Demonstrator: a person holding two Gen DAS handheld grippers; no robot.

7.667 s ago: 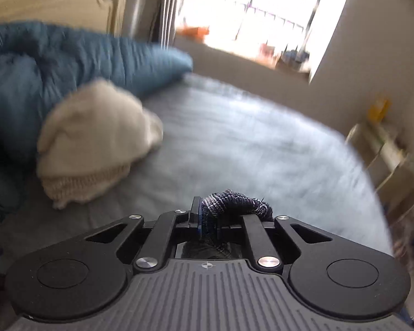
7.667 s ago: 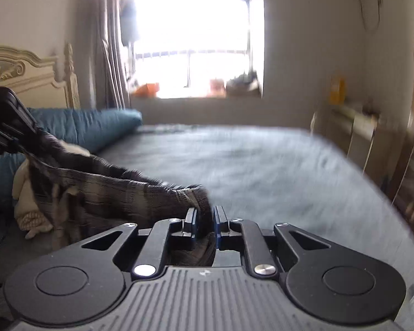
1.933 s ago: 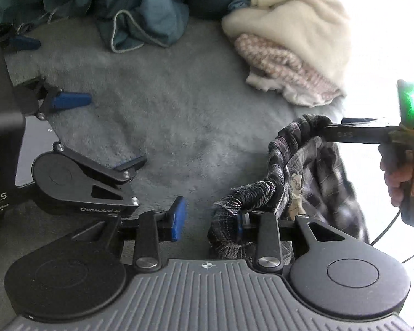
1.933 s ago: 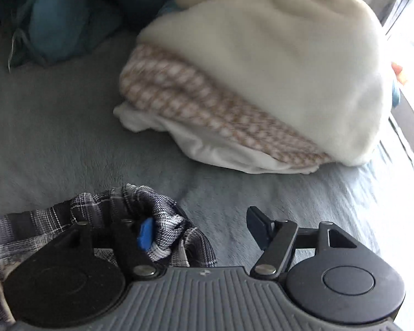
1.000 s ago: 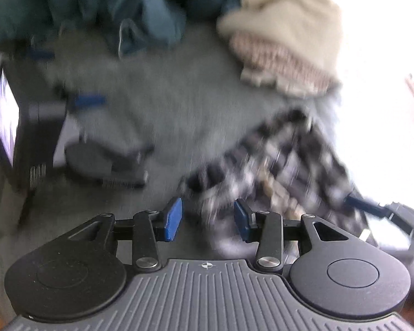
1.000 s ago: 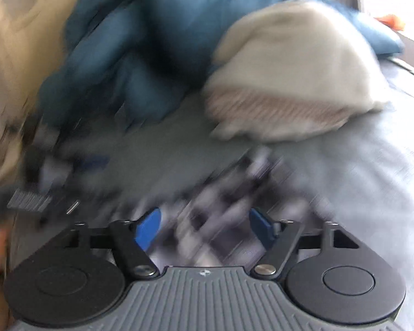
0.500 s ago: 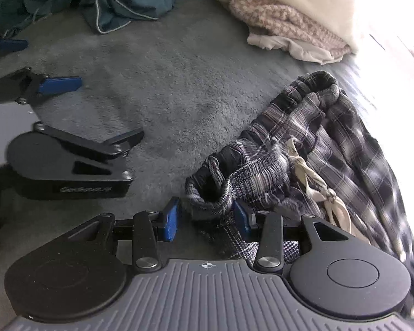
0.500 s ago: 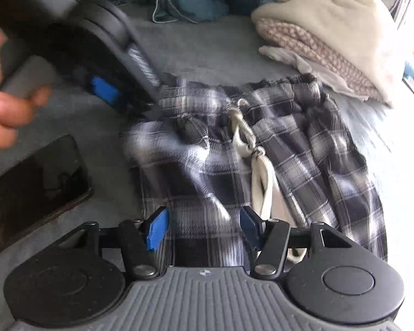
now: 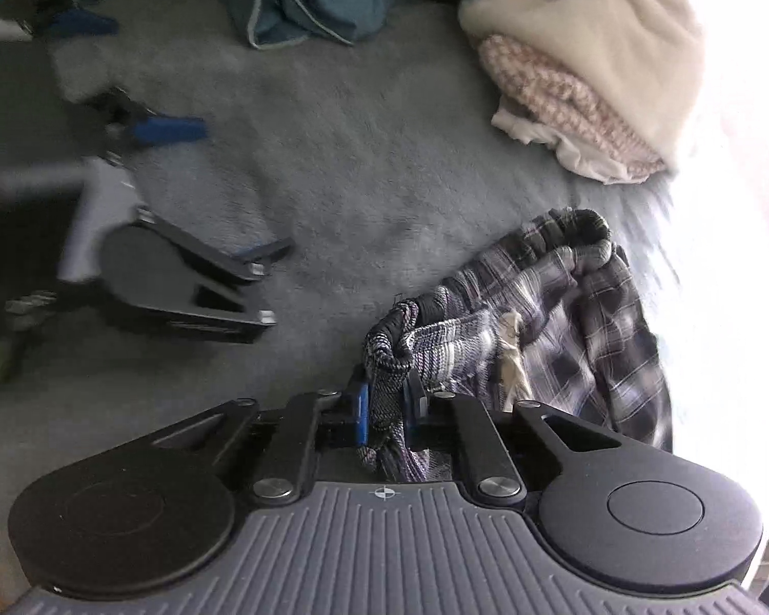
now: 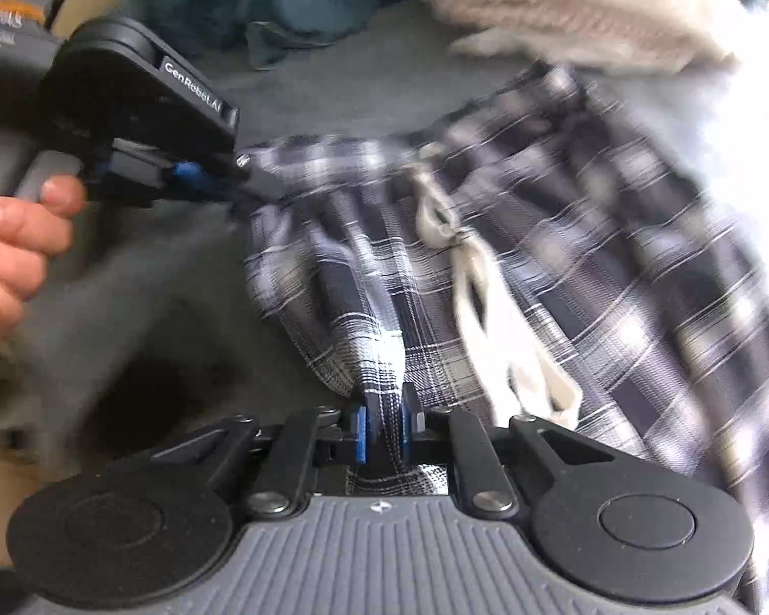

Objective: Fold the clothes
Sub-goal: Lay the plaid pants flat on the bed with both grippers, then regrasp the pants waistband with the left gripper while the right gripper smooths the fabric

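Dark plaid shorts [image 9: 579,318] with a cream drawstring [image 10: 487,307] lie crumpled on the grey bed cover [image 9: 359,164]. My left gripper [image 9: 387,405] is closing its jaws, and its blue pads press on the rolled waistband at the shorts' left corner. The right wrist view shows that same left gripper [image 10: 241,187] at the upper left, held by a hand [image 10: 5,246] and pinching the waistband's end. My right gripper [image 10: 384,425] is also closing, with a raised fold of the shorts [image 10: 564,236] squeezed between its pads, just left of the drawstring.
A folded pile under a cream blanket [image 9: 589,66] lies beyond the shorts at the upper right. A rumpled blue duvet [image 9: 312,5] lines the far edge. A spare black gripper [image 9: 179,282] and a dark device lie on the cover to the left.
Both grippers' jaws have narrowed from open to clamped on the shorts. The left has taken the waistband corner. The right has sunk onto the cloth and pinched up a fold.
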